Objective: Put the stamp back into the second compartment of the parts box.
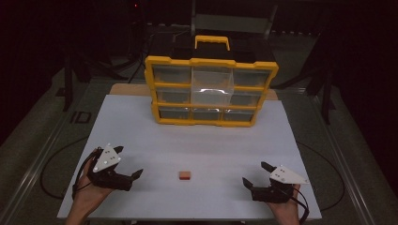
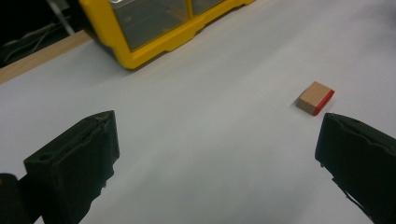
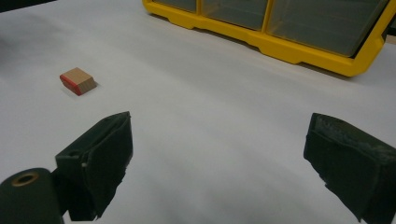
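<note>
Block (image 1: 185, 175) lies on near surface (image 1: 197, 140) between our left hand-held gripper (image 1: 130, 162) and right hand-held gripper (image 1: 256, 174); both gape open, empty, flanking it, we judge, for pickup toward far yellow organizer (image 1: 210, 89).

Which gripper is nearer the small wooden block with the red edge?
Left, by a small margin. The left gripper sits open to the block's left; the right gripper sits open to its right, slightly farther off. Neither touches it.
</note>
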